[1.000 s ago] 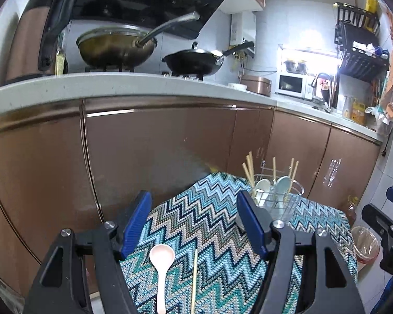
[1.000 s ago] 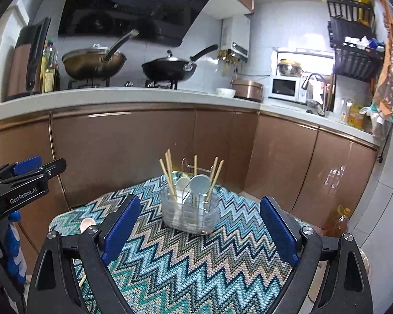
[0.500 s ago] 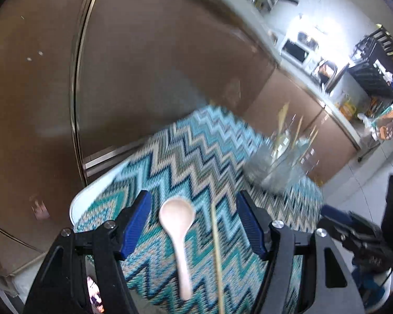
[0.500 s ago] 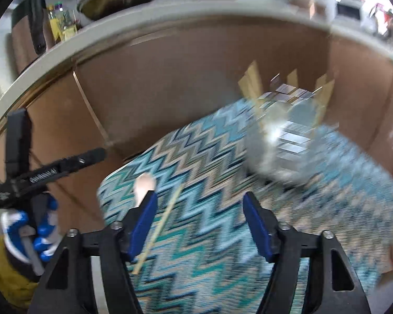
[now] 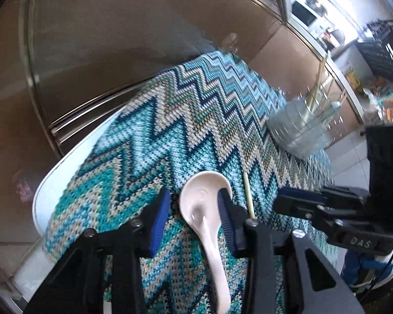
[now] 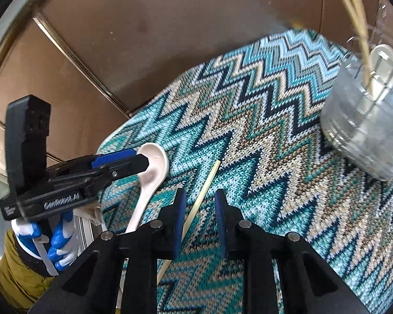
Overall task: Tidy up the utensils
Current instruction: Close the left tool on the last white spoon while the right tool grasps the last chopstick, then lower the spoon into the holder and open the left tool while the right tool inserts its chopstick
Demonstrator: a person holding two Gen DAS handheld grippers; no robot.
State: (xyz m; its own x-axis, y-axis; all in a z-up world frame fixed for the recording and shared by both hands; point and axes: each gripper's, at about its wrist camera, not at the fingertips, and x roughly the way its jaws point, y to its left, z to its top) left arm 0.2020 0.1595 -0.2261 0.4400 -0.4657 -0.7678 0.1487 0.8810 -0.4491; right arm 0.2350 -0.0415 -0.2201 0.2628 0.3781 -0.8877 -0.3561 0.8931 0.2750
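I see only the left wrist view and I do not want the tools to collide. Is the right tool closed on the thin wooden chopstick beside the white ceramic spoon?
Observer: No. The right tool is open, and the thin wooden chopstick lies between its fingers, not gripped.
Operator: I see only its tip. How does it run?
Observer: Diagonally, and its lower part passes behind one blue pad.
Operator: The clear plastic holder is blurred for me. What is inside?
Observer: The clear plastic holder has wooden chopsticks and a white spoon.
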